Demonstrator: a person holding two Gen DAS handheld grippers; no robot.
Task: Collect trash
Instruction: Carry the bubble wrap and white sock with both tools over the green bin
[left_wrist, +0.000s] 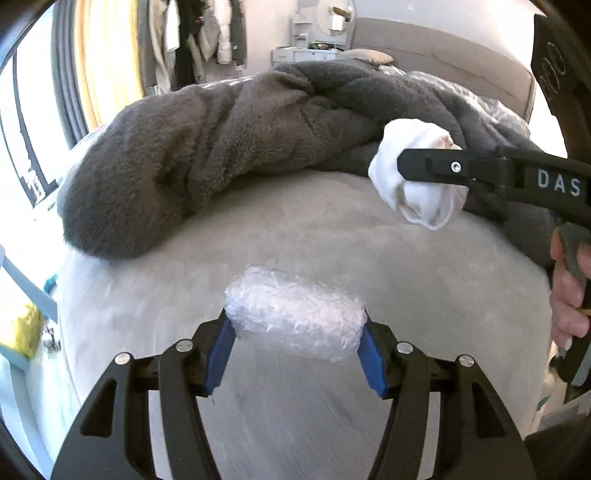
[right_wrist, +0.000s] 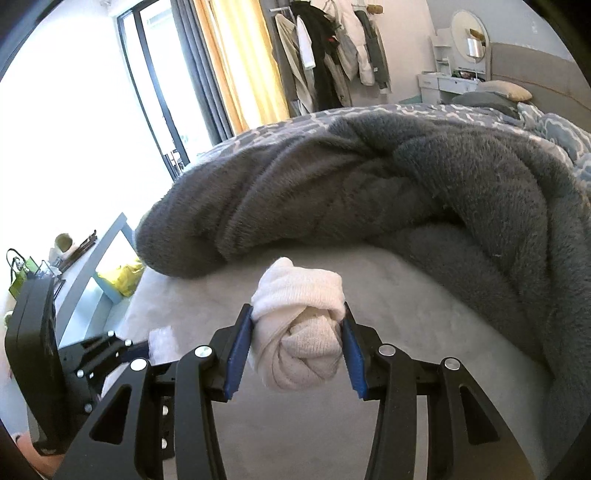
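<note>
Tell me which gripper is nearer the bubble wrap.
Left. The left gripper is clamped on the bubble wrap, a pad on each end. The right gripper holds a sock off to its right, apart.

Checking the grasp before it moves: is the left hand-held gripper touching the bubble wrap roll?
Touching. The left wrist view shows the left hand-held gripper with both blue pads pressed against the ends of the bubble wrap roll, no gap on either side.

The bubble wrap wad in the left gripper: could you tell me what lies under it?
Under the bubble wrap wad, held in the left gripper, only the pale grey bed sheet shows. The patch directly beneath the wad is covered.
</note>
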